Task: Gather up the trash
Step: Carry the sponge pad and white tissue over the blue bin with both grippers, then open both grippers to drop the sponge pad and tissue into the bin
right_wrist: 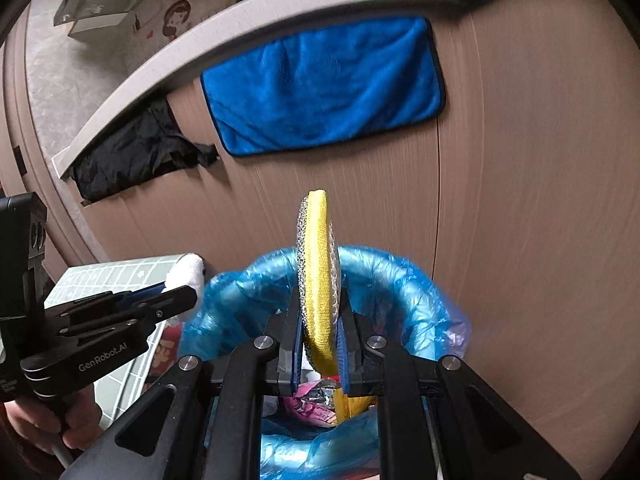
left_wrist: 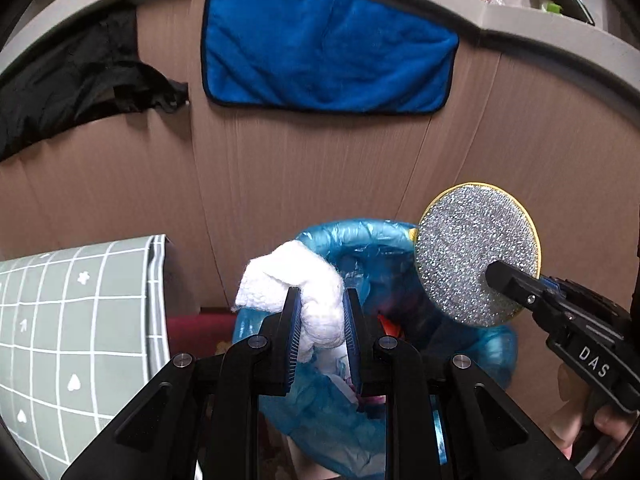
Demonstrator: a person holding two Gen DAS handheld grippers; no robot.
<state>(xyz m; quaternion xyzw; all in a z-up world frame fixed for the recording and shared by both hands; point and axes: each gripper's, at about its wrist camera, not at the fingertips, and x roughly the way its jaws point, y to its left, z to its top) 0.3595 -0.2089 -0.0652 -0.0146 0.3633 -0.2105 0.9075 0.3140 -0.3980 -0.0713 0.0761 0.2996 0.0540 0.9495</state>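
Left wrist, tissue wad (left_wrist: 296,280) over bin rim (left_wrist: 360,228)

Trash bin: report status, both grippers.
Left gripper shut on white tissue wad. Right gripper shut on round scouring pad. Both over blue-lined bin. Nothing blocking.

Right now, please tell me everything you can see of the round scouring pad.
The round scouring pad is a flat disc, one face glittering silver mesh, the other yellow cloth that also forms its rim. It looks clean and unbent. The right tool grips its lower edge, holding it upright, edge-on to that camera, above the open blue bin bag. Nothing else touches it.
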